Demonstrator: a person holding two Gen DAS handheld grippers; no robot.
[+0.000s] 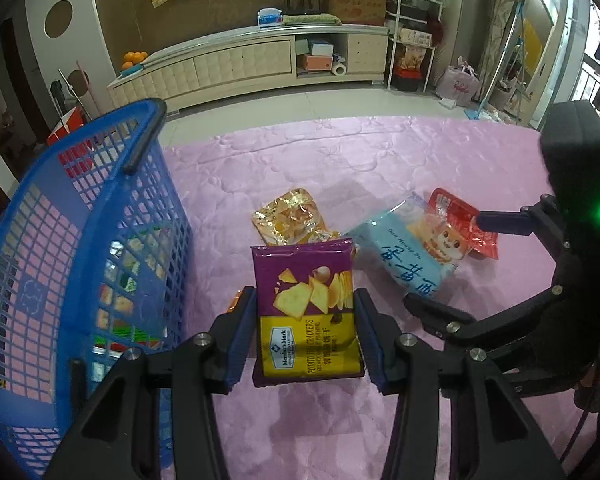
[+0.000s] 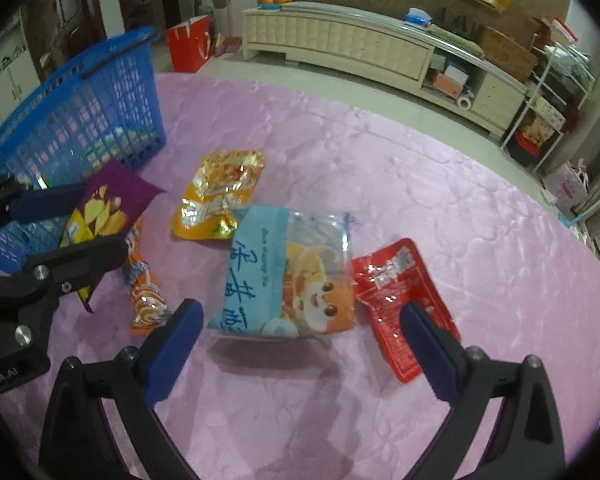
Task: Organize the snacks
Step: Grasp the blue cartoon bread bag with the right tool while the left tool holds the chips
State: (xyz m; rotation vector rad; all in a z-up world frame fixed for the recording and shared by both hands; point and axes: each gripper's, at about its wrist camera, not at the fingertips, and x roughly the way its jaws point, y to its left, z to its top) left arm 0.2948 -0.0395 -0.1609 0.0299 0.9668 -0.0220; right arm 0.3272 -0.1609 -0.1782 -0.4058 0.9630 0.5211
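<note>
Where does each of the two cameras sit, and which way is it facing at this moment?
Left wrist: on the left gripper, angled down at the pink cloth; its fingers clamp the purple cracker pack, blue basket alongside, right gripper at the frame's edge.
Right wrist: on the right gripper, angled down, open above the light blue packet and red packet.
Shared: basket, purple pack, yellow pouch, both packets, cabinet.

Blue basket [image 1: 100, 216] left; open cloth [image 2: 420, 168] beyond.
</note>
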